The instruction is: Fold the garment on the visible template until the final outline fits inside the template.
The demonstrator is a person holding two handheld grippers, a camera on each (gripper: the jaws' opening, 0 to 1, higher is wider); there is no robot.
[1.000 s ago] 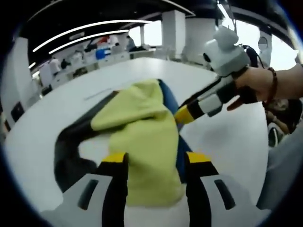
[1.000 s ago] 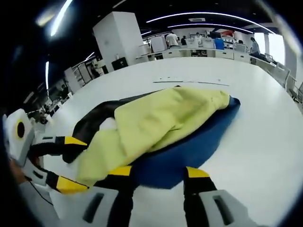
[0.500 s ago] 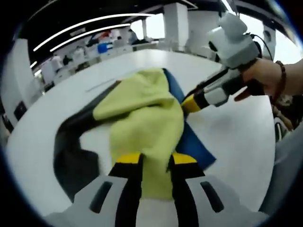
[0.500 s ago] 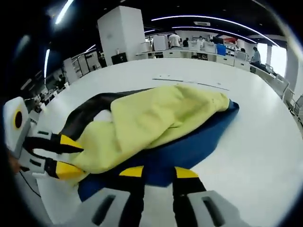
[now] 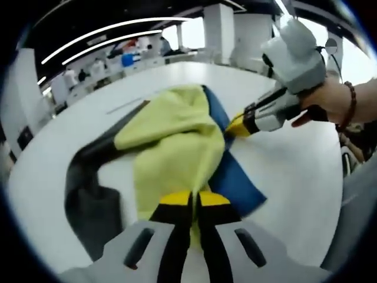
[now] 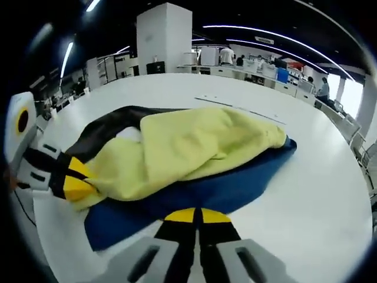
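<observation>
A yellow-green garment (image 5: 171, 141) lies crumpled on the white table (image 5: 283, 171), over a blue layer (image 5: 235, 177) and a black layer (image 5: 88, 194). My left gripper (image 5: 191, 200) is shut on the near end of the yellow-green cloth. In the right gripper view the same left gripper (image 6: 73, 180) comes in from the left, pinching that cloth. My right gripper (image 6: 197, 215) is shut with its yellow tips on the near edge of the blue layer (image 6: 206, 191). In the left gripper view it (image 5: 238, 125) reaches in from the right, held by a hand, at the garment's side.
A thin dark line (image 6: 235, 109) is marked on the table beyond the garment. Bare white tabletop spreads on every side of the cloth. Desks, a white pillar (image 6: 165, 35) and people stand far behind. A person's sleeve (image 5: 353, 206) is at the right edge.
Both grippers' jaws have gone from wide apart to shut, the left on the yellow-green cloth and the right on the blue edge. The garment has barely shifted.
</observation>
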